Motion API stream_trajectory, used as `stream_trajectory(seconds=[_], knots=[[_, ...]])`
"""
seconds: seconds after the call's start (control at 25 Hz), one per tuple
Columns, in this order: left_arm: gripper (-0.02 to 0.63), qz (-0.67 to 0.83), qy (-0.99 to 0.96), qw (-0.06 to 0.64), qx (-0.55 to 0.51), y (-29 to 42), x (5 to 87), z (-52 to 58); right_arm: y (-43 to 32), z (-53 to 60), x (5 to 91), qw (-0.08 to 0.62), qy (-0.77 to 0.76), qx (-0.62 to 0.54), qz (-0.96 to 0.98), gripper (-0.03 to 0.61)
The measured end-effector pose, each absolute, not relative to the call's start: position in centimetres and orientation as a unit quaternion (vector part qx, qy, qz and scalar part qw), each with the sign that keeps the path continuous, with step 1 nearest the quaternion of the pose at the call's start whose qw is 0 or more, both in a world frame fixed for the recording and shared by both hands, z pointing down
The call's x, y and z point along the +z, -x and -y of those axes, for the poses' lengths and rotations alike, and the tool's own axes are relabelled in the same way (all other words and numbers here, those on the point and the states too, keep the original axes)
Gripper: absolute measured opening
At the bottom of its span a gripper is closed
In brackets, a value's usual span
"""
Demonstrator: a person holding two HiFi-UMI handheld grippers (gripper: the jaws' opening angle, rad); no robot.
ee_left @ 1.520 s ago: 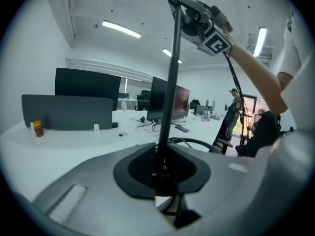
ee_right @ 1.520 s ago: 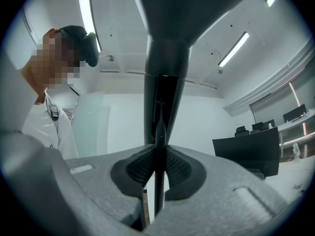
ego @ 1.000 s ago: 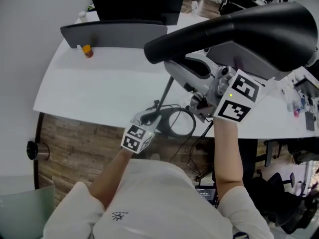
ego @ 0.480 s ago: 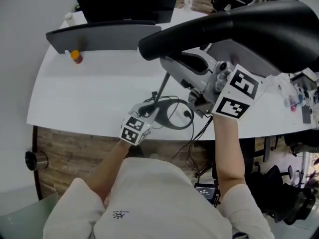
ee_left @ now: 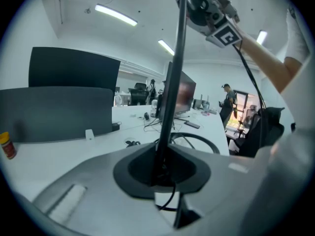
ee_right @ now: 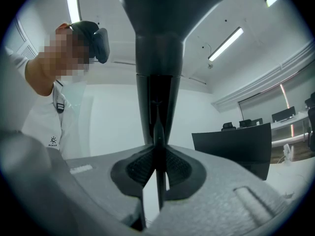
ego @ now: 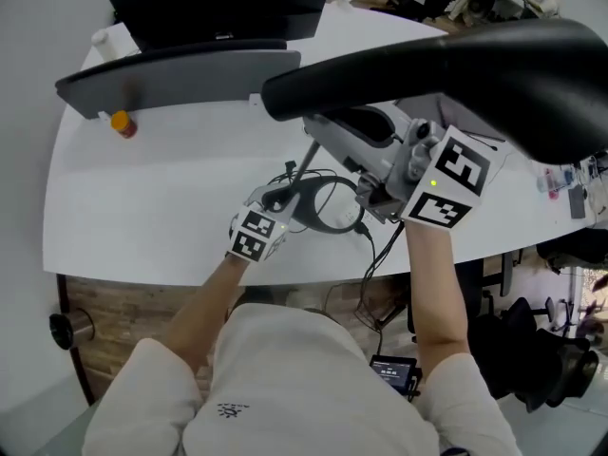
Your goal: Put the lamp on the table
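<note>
Broadly, filling most of the head view, a white curved table (ego: 171, 207), with wooden floor (ego: 123, 293) beyond its near edge. Next in size, the lamp (ego: 456, 65), carried in both grippers above the near middle of that table: long black shade (ego: 532, 74) sweeping across the upper right of the head view, thin dark pole (ego: 306, 160) slanting down from under it, open ring base (ee_left: 202, 135) low over the white top, close to the near edge. No telling from any view of contact between ring and tabletop. Along the far side of the table, a black monitor (ego: 218, 3) and, in front of it, a long grey partition panel (ego: 171, 69). Then the right gripper (ee_right: 157, 178), high up just under the shade, clenched on the pole, pads pressed to either side of the thin rod right below the flared neck. Lower and to the left, the left gripper (ee_left: 165, 173), likewise clamped on the pole, a little way above the ring base, marker cube toward the person. Smaller again, a black cable (ego: 372, 255) trailing from the base over the table's near edge. Smallest, a little bottle (ego: 121, 123) with an orange cap, standing well apart at the far left, just in front of the panel
</note>
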State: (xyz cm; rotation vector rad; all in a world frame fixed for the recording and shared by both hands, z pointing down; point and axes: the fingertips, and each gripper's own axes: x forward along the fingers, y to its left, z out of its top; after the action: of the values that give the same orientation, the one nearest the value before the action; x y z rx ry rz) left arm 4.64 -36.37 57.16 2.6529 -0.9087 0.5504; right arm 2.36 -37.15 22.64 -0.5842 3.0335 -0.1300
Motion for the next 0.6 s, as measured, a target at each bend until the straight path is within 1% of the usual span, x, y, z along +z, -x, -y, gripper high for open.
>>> stream_trajectory(seconds=[0.16, 0.6], knots=[[0.055, 0.316, -0.916, 0.144, 0.201, -3.7, 58.4, 39.3, -1.5, 39.9, 23.9, 0.024, 0.191, -0.047, -0.980, 0.032], [0.055, 0.321, -0.905, 0.175, 0.220, -4.2, 63.4, 44.0, -0.6, 44.4, 29.1, 0.010, 0.167, -0.065, -0.984, 0.038]])
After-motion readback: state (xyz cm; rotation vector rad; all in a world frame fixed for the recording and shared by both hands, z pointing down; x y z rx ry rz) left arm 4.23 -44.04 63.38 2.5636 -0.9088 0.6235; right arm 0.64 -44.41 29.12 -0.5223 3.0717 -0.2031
